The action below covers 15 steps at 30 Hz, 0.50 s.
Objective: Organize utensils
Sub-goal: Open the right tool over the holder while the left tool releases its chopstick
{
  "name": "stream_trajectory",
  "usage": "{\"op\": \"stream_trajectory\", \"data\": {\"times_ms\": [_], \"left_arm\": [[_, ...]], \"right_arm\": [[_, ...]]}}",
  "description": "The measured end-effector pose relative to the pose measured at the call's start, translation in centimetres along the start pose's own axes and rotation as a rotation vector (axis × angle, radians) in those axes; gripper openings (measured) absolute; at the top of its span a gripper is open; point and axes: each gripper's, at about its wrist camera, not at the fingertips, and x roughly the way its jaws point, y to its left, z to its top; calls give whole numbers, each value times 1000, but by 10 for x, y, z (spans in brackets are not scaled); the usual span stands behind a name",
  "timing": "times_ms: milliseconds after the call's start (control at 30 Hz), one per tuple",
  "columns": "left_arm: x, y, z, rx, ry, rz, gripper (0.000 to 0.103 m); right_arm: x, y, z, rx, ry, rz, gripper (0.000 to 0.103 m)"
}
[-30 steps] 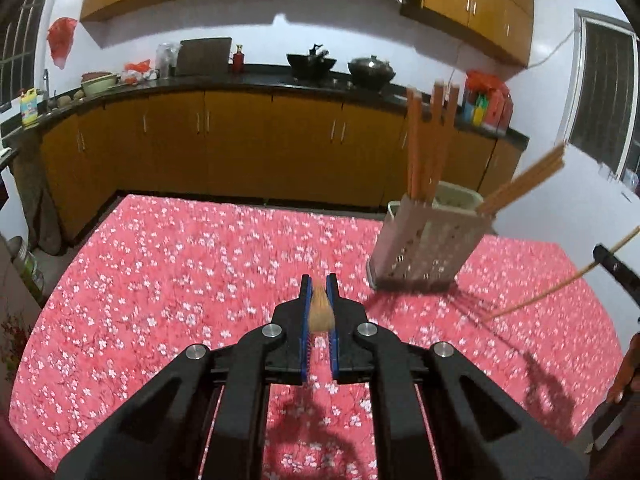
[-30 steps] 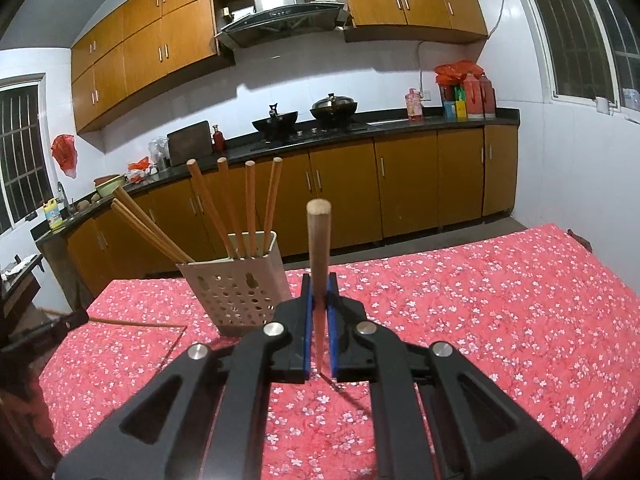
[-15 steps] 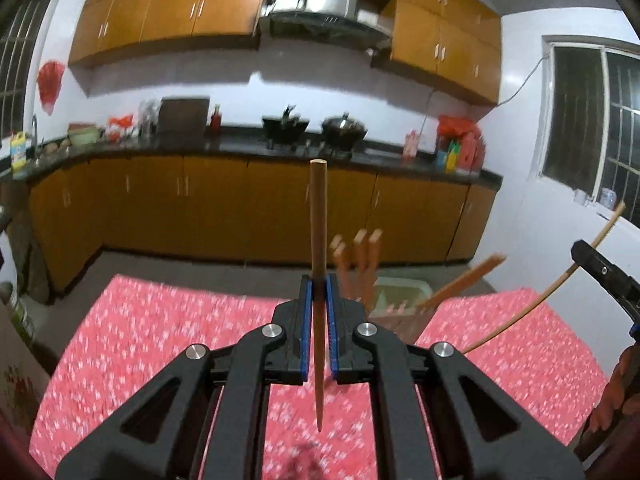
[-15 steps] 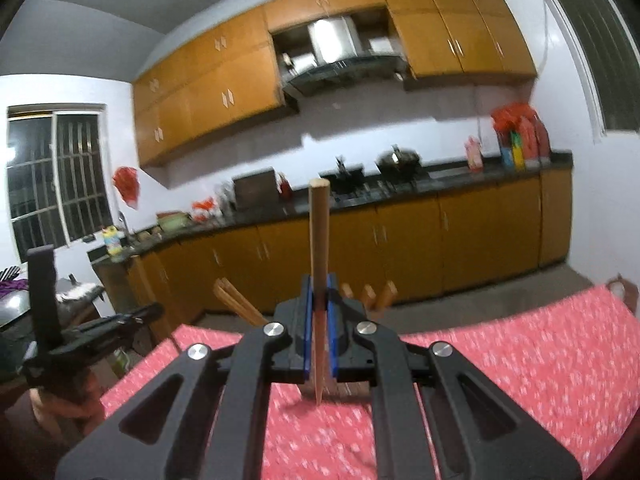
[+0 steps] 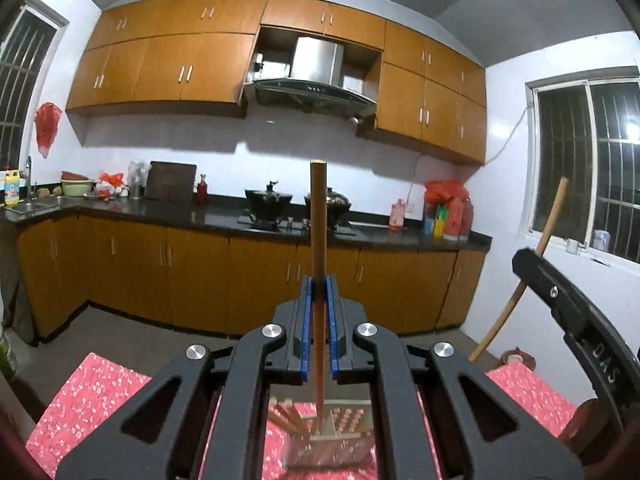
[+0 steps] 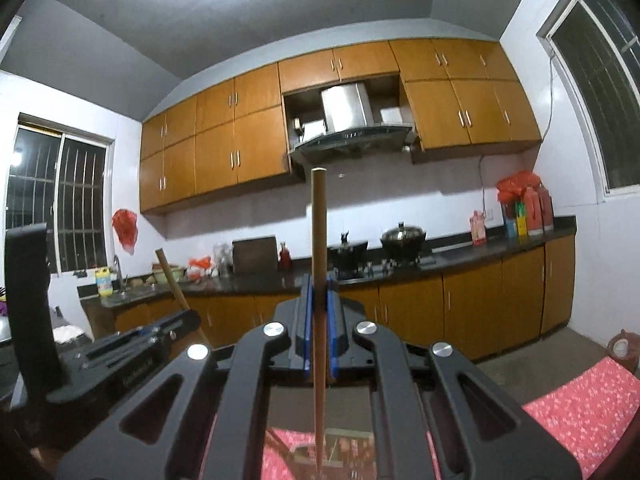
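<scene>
Fingers, left: left gripper (image 5: 319, 328) has its blue-padded fingers (image 5: 306, 328) clamped tight on one wooden chopstick (image 5: 319, 232), held near upright, blunt end up, thin end down.
Fingers, right: right gripper (image 6: 319, 328) pinches a second chopstick (image 6: 319, 240) the same way, upright, tip pointing down.
Worktop: table under a red floral cloth (image 5: 88, 392); only its near strip shows in the left wrist view, and its right-hand corner (image 6: 580, 408) in the right wrist view.
Holder: pale perforated utensil basket (image 5: 344, 424) stands on the cloth, directly below both grippers, seen between the gripper arms. Same basket shows dimly in the right wrist view (image 6: 344, 446).
Holder contents: several chopstick ends (image 5: 286, 414) already lean in its left part; count not readable.
Other gripper in view: right tool and its stick show at the right edge of the left wrist view (image 5: 516, 292); left tool at the left of the right wrist view (image 6: 132, 352).
Progress: partly done, I judge. Some sticks are stowed; these two are lifted and poised tip-down over the basket, not yet in.
Left to do: lower both tips into the opening, let go. Whether more utensils lie loose on the cloth cannot be told; most of it is hidden.
Look of the sticks: plain round wood, reddish-brown, tapering downward, dry, no marks seen.
</scene>
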Motion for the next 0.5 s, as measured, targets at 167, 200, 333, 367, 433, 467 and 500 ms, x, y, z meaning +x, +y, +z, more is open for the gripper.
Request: {"op": "stream_trajectory", "data": {"times_ms": [167, 200, 333, 367, 433, 467, 500], "left_arm": [[15, 1, -6, -6, -14, 7, 7], [21, 1, -9, -3, -15, 9, 7], [34, 0, -21, -1, 3, 6, 7], [39, 0, -26, -5, 9, 7, 7], [43, 3, -32, -12, 19, 7, 7], [47, 4, -36, -22, 33, 6, 7], [49, 5, -38, -29, 43, 4, 7]], "right_arm": [[33, -10, -8, 10, -26, -47, 8], [39, -13, -12, 15, -24, -57, 8], [63, -24, -32, 32, 13, -87, 8], [67, -26, -38, 31, 22, -94, 8], [72, -27, -47, 23, 36, -103, 8], [75, -29, -53, 21, 50, -104, 8], [77, -30, -58, 21, 60, -105, 8]]}}
